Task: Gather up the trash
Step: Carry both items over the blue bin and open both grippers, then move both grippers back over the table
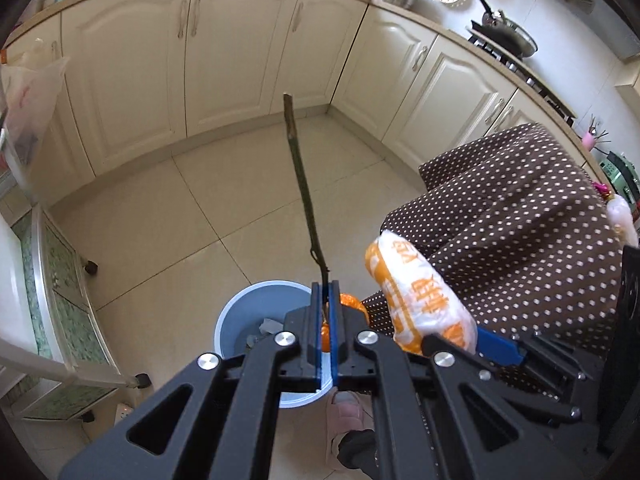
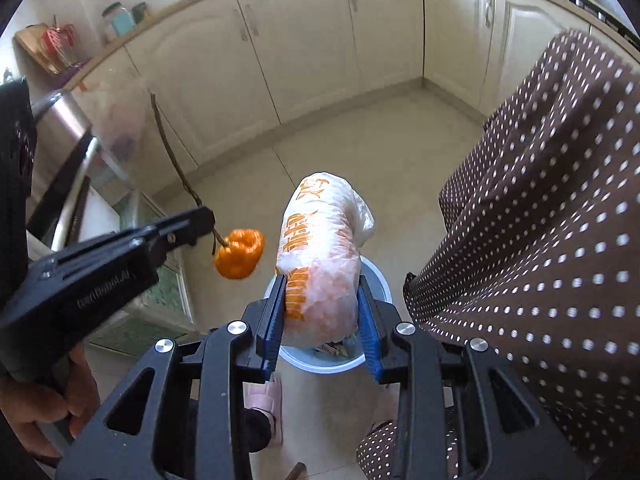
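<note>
My left gripper (image 1: 327, 292) is shut on a thin brown twig (image 1: 304, 196) that sticks up and away; a small orange fruit (image 2: 239, 254) hangs on its lower end, beside the left gripper (image 2: 202, 220) in the right wrist view. My right gripper (image 2: 322, 300) is shut on a white and orange plastic bag (image 2: 320, 260), also seen in the left wrist view (image 1: 420, 300). Both are held above a light blue trash bin (image 1: 240, 320) on the floor, which holds some scraps. In the right wrist view the bin (image 2: 378, 276) lies under the bag.
Cream kitchen cabinets (image 1: 240, 60) line the far walls. A table with a brown dotted cloth (image 1: 520, 220) stands right of the bin. A green-topped metal rack (image 1: 60, 300) stands at the left. The person's pink slippers (image 2: 264, 404) are by the bin.
</note>
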A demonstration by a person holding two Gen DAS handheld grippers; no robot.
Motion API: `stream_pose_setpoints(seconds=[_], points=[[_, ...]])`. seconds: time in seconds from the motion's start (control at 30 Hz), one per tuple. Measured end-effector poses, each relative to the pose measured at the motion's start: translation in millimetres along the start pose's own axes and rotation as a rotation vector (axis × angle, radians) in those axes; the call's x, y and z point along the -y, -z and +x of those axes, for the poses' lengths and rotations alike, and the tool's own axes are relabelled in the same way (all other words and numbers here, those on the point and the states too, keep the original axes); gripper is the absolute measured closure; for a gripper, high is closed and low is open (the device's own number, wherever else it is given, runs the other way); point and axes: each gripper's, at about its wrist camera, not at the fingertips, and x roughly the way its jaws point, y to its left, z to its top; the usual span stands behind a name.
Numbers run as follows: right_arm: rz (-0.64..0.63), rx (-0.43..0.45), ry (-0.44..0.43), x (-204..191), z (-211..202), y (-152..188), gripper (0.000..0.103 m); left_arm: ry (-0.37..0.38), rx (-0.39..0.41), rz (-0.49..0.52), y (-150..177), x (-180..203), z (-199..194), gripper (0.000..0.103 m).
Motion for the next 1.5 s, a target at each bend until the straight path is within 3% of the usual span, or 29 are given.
stream_pose_setpoints(seconds=[0.07, 0.13, 0.43, 0.73, 0.93, 1.27, 1.5], points=[[0.011, -0.016, 0.004, 8, 8, 1, 0.071, 0.01, -0.012, -0.009, -3, -3, 9, 0.092], [0.016, -0.025, 0.003, 10, 11, 3, 0.071, 0.018, -0.029, -0.018, -4, -3, 15, 0.062], [0.015, -0.044, -0.002, 7, 20, 7, 0.071, 0.006, -0.065, -0.035, 8, 1, 25, 0.062], [0.005, -0.025, -0.015, -1, 21, -5, 0.07, 0.002, -0.044, -0.059, 5, -5, 11, 0.061], [-0.024, 0.028, -0.022, -11, 13, -26, 0.057, 0.02, 0.032, -0.12, -5, -15, -14, 0.059], [-0.015, 0.151, 0.035, 3, -61, -27, 0.054, 0.062, 0.109, -0.067, -13, 16, -64, 0.058], [0.0, 0.304, 0.113, 39, -155, -17, 0.049, 0.139, 0.182, 0.045, -17, 82, -111, 0.055]])
